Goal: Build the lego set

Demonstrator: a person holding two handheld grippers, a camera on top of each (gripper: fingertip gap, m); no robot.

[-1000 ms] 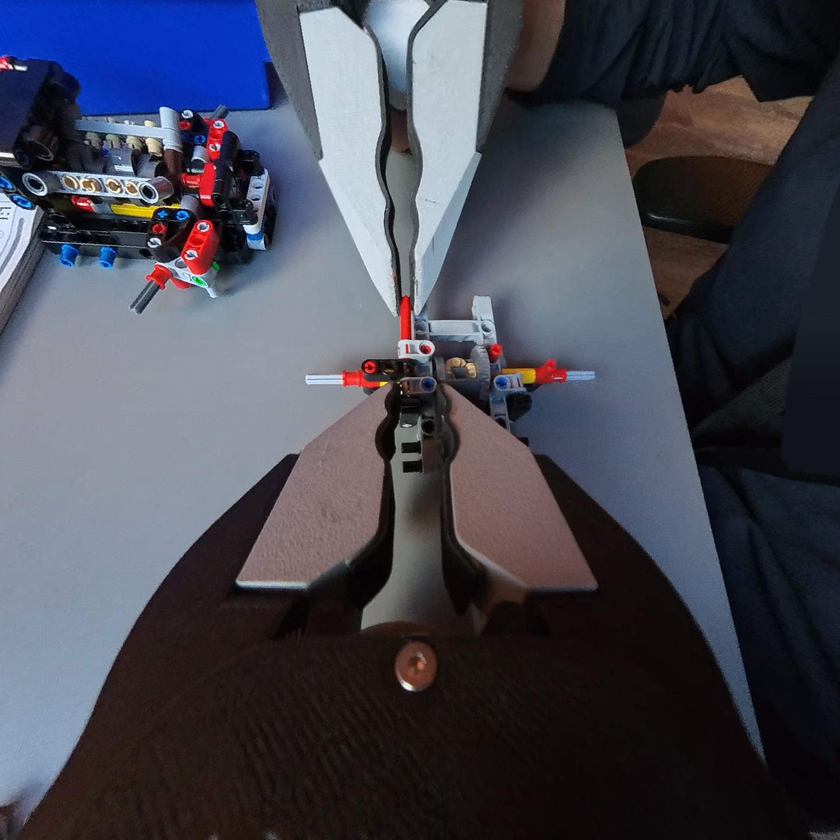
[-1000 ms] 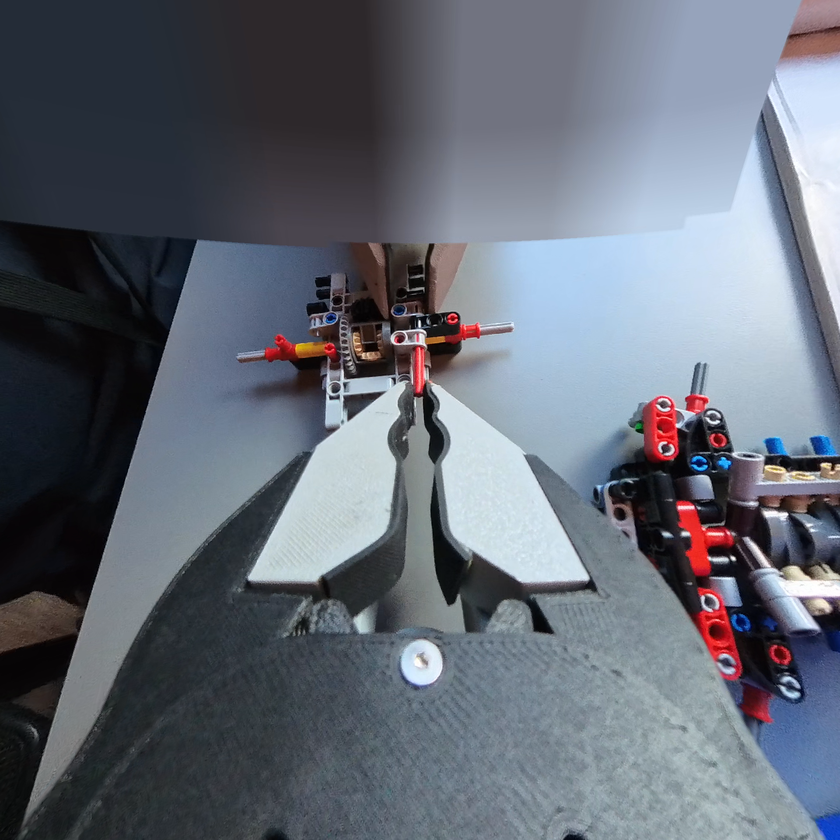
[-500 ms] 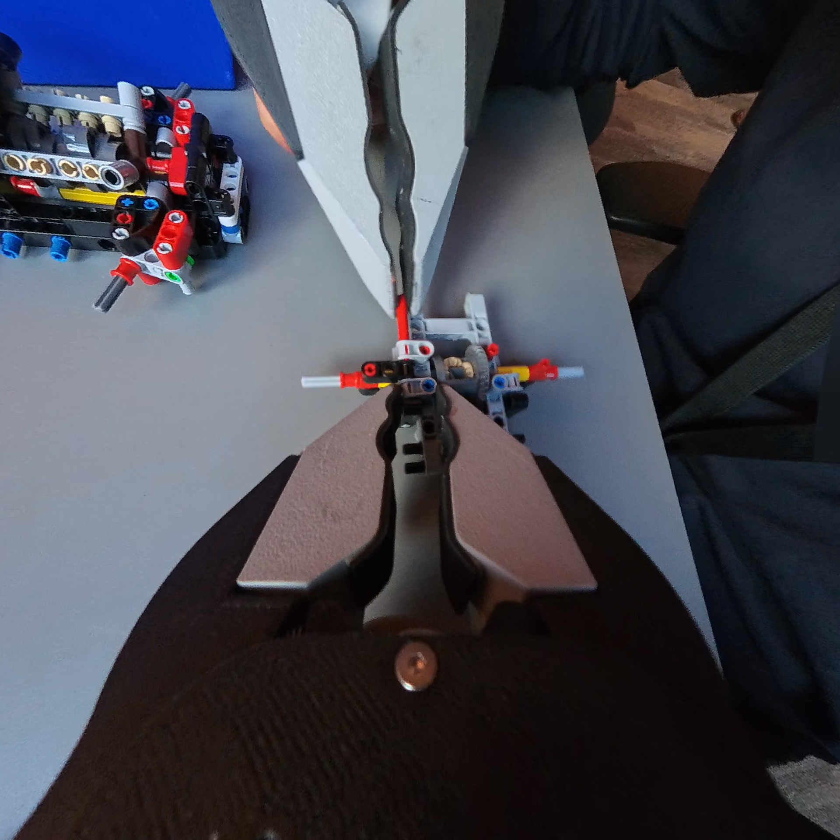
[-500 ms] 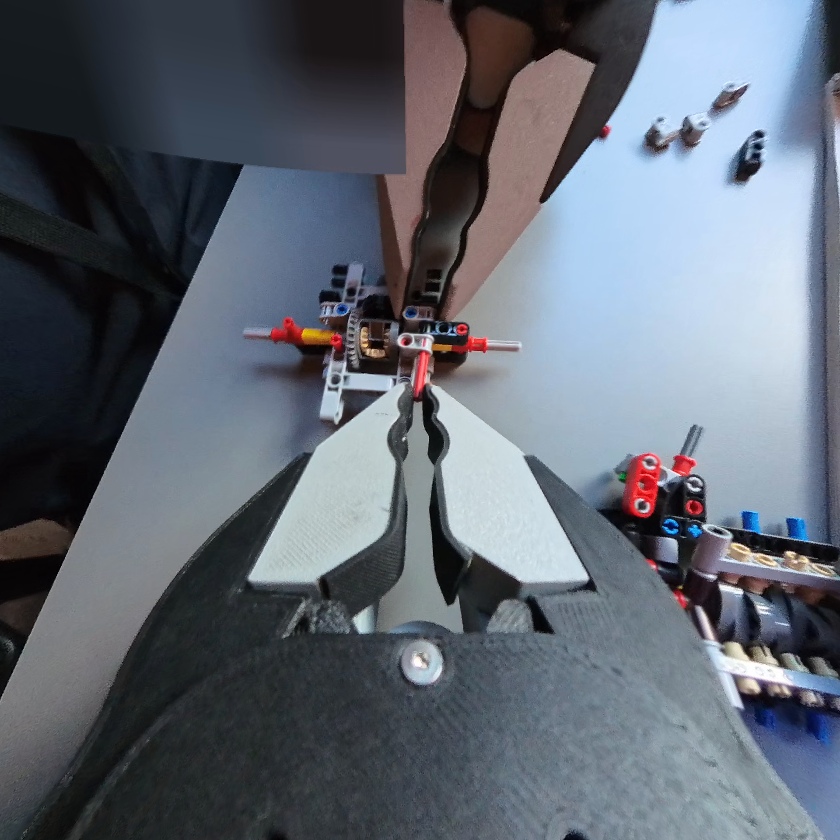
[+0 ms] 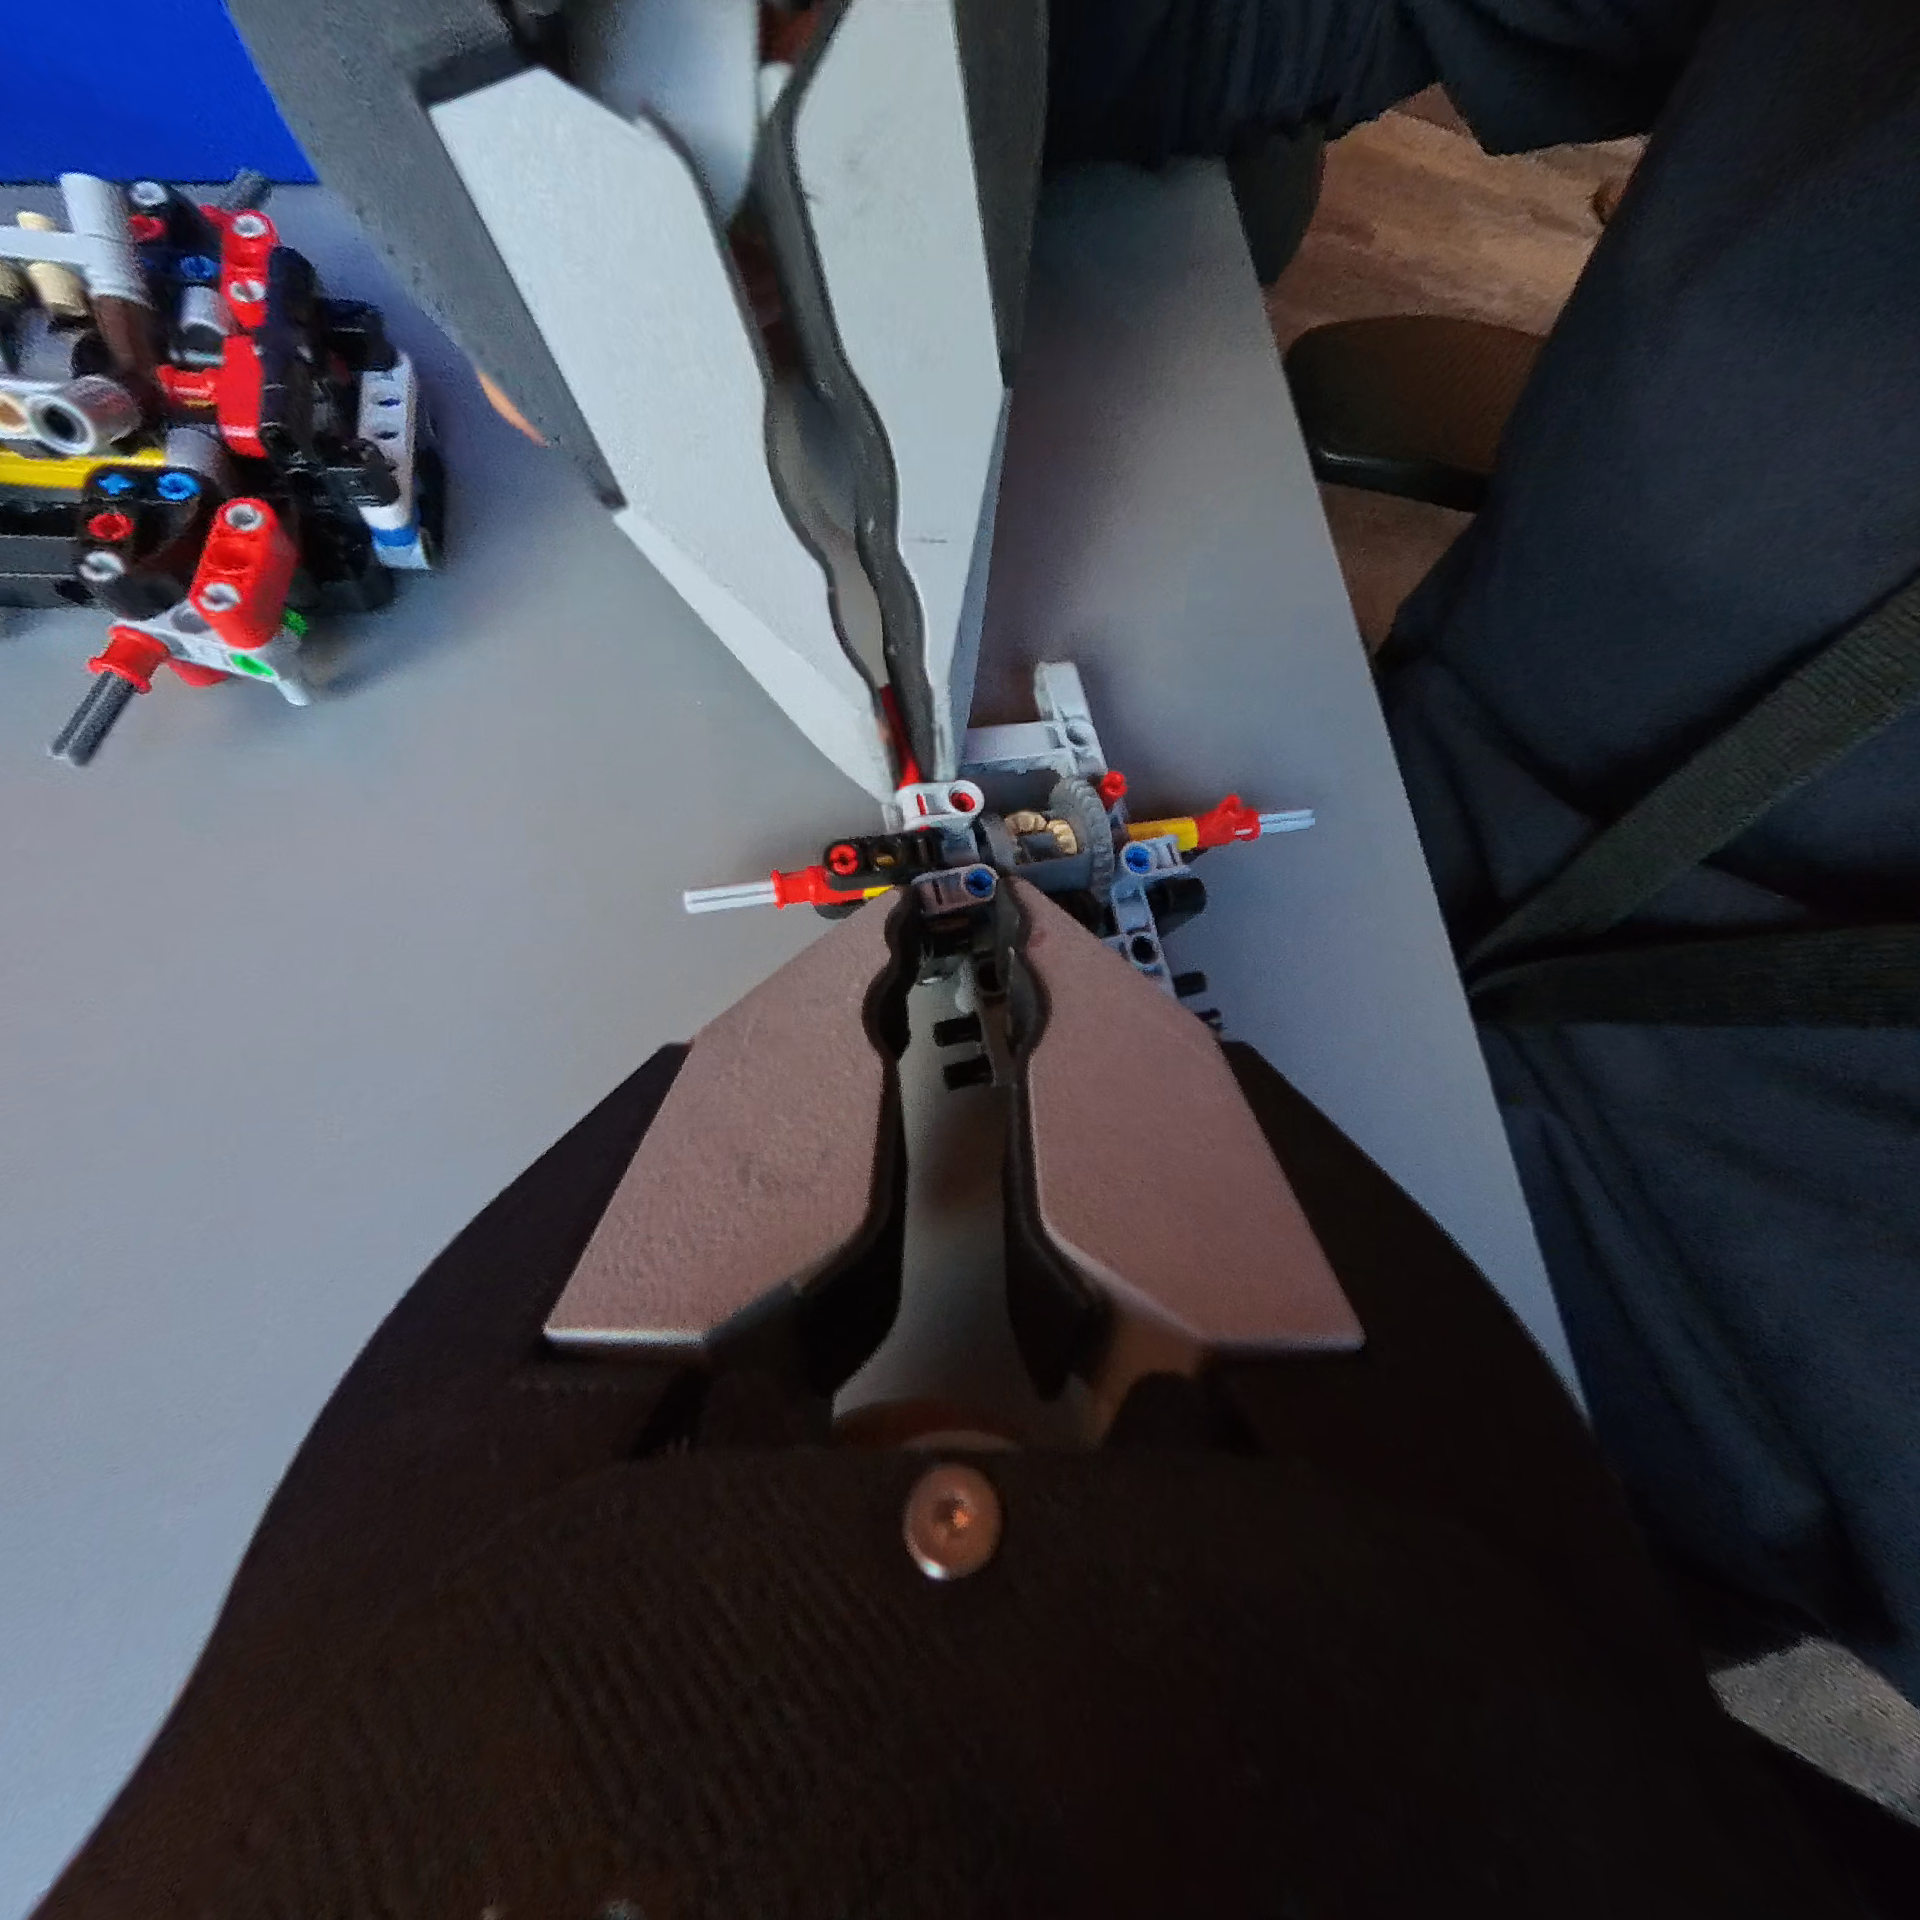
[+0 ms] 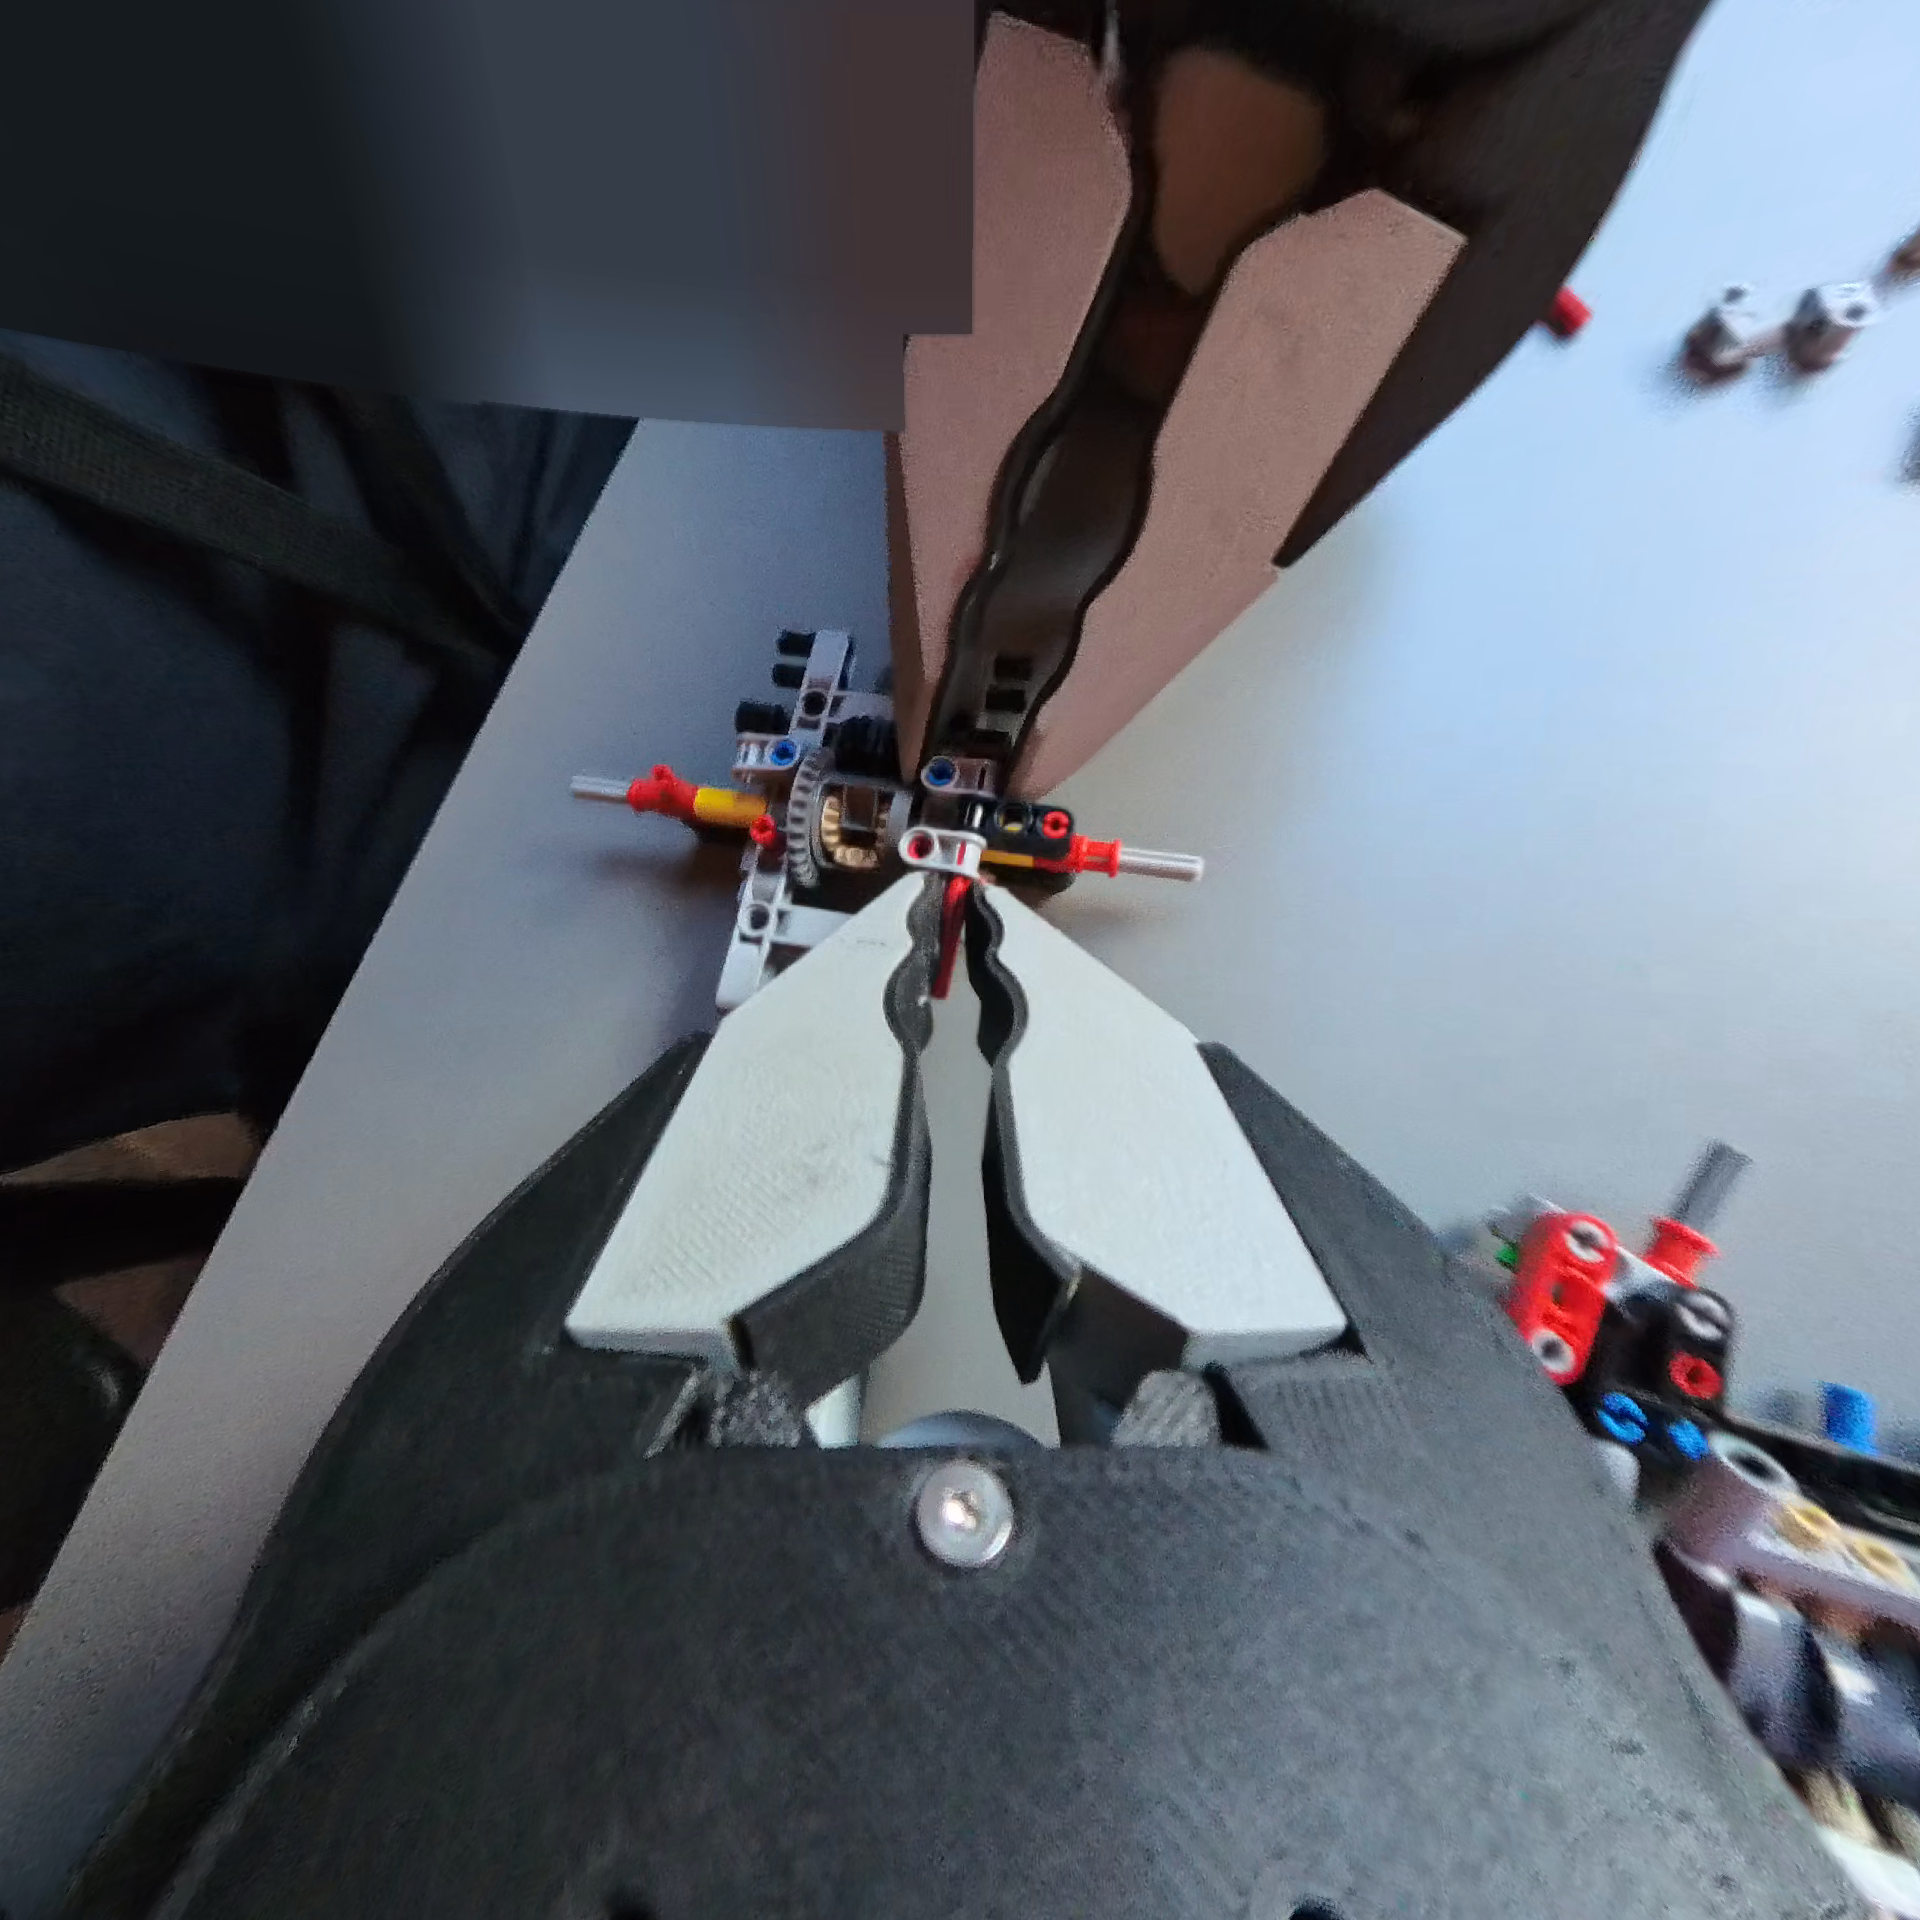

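Observation:
A small brick assembly (image 5: 1049, 831) with a gear, grey beams and two red-tipped cross axles rests on the grey table (image 5: 416, 1039), near its right edge. My left gripper (image 5: 961, 914), with brown fingers, is shut on a dark beam at the assembly's near side. It also shows in the right wrist view (image 6: 966, 769). My right gripper (image 6: 951, 904), with pale grey fingers, is shut on a thin red axle (image 6: 948, 951). The axle's tip sits in the white connector (image 6: 940, 847) on the assembly (image 6: 842, 821). This gripper comes in from the far side in the left wrist view (image 5: 914, 774).
A larger brick build (image 5: 208, 436) stands at the far left and shows low right in the right wrist view (image 6: 1662, 1351). Loose small parts (image 6: 1777, 322) lie farther off. A person in dark clothing (image 5: 1714, 727) sits past the table's edge. A blue surface (image 5: 104, 83) lies at the back. The tips of both grippers are at nearly the same place.
My right gripper has moved closer to the white connector, so less red axle shows between them. Both grippers now stand steeper and loom larger in each other's view. The assembly stays put.

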